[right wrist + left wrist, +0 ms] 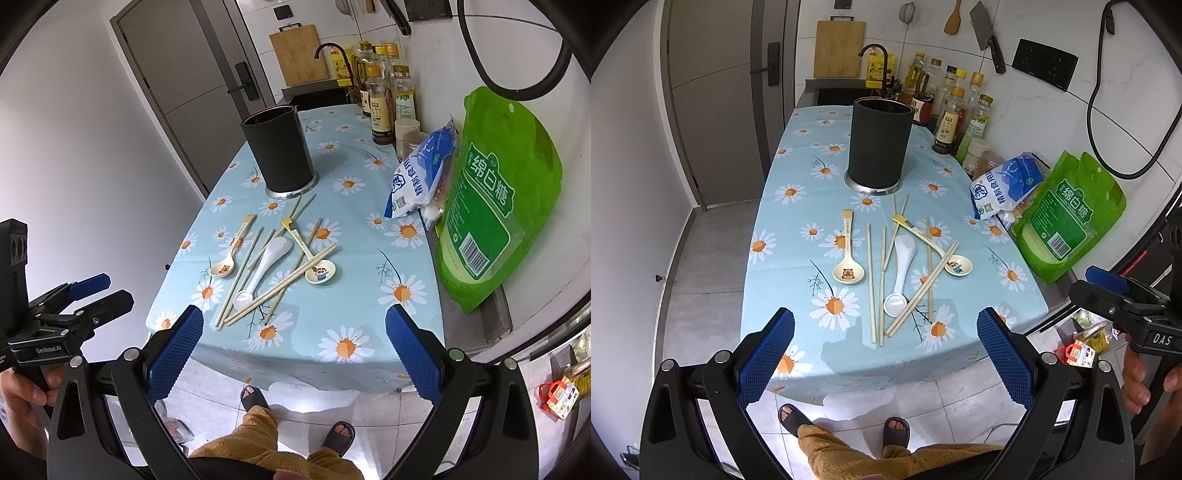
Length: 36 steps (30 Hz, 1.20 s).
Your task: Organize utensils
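A black utensil holder (878, 144) stands upright on the daisy tablecloth (798, 266); it also shows in the right wrist view (279, 149). In front of it lie several wooden chopsticks (871, 284), a white spoon (900, 273), a bear-print spoon (847, 254) and a cartoon spoon with a yellow handle (945, 254). The same pile shows in the right wrist view: chopsticks (284, 282), white spoon (260, 271), bear spoon (231, 254), cartoon spoon (314, 266). My left gripper (886, 350) is open and empty, held before the table's near edge. My right gripper (293, 350) is open and empty, likewise short of the edge.
A green sugar bag (1071, 218) and a blue-white salt bag (1004, 188) lean at the right wall. Bottles (956, 114) stand behind them. A sink with faucet (879, 62) lies beyond the holder. The person's feet (846, 424) are on the tiled floor below.
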### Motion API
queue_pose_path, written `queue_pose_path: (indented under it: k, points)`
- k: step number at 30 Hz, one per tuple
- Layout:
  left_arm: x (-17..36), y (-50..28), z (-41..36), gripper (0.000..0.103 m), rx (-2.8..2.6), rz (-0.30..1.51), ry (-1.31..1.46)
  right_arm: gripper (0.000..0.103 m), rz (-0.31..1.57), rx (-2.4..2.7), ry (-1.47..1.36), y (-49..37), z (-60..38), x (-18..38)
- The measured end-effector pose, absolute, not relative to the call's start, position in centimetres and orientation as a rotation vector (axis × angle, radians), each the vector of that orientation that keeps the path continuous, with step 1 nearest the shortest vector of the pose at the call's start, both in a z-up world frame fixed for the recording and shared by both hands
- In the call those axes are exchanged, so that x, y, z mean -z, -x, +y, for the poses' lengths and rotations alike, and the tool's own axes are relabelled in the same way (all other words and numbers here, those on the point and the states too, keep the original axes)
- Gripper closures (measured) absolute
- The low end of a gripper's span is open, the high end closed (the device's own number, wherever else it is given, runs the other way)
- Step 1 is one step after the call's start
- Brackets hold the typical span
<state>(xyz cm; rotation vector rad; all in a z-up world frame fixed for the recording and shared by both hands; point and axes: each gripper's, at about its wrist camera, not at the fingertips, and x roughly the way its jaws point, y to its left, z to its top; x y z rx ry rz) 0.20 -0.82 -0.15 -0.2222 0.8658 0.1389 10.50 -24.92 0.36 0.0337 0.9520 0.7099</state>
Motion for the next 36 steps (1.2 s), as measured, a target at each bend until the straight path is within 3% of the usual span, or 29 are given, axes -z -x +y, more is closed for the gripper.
queue_pose_path:
  k: [36]
  points:
    - [0.38,0.06,-0.08,0.007,-0.132,0.876,0.236,0.005,0.974,-0.721,-0.033,-10.79,-25.26,-0.25]
